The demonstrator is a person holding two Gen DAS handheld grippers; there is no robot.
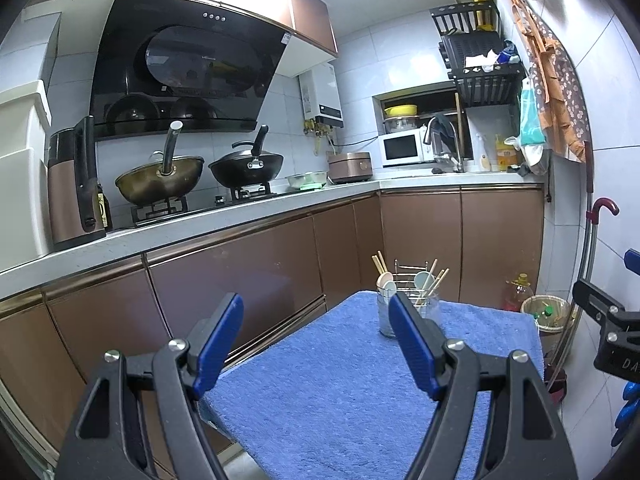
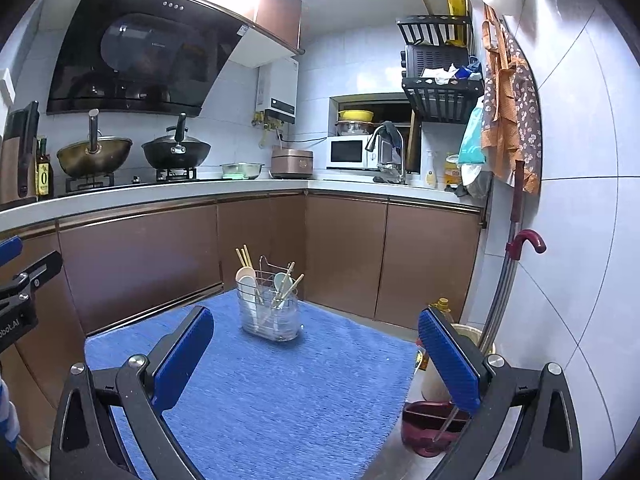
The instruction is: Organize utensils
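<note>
From the left wrist camera, the left tool [image 1: 316, 316] hangs above a small worktop covered by a blue towel [image 1: 340, 392]. Its two blue-padded fingers [image 1: 218, 344] stand wide apart with nothing between them. At the far end of the towel stands the utensil holder [image 1: 408, 304], a clear container with a wire frame. It is partly hidden behind the right-hand finger. Out of it stick a white spoon [image 1: 386, 279], a pale green spoon [image 1: 422, 280] and several wooden chopsticks [image 1: 434, 280], all leaning at angles. At the right edge of this view a part of the right tool [image 1: 608, 320] shows, black with a blue tip. Behind the worktop run brown cabinets [image 1: 240, 264] under a pale kitchen counter with two woks [image 1: 160, 180] on a stove, and a microwave [image 1: 404, 148] in the corner.

From the right wrist camera, the right tool [image 2: 316, 344] is also spread wide and grips nothing; its fingers [image 2: 182, 360] frame the blue towel [image 2: 280, 400]. The utensil holder [image 2: 272, 312] sits upright near the far middle of the towel, well apart from both fingers. The white spoon [image 2: 246, 280] and a pair of chopsticks [image 2: 244, 258] stand in its left part. The green spoon [image 2: 282, 282] and more chopsticks lean in its right part. At the left edge a piece of the left tool [image 2: 24, 280] is visible. A red bucket [image 2: 428, 424] stands on the floor to the right of the worktop.
</note>
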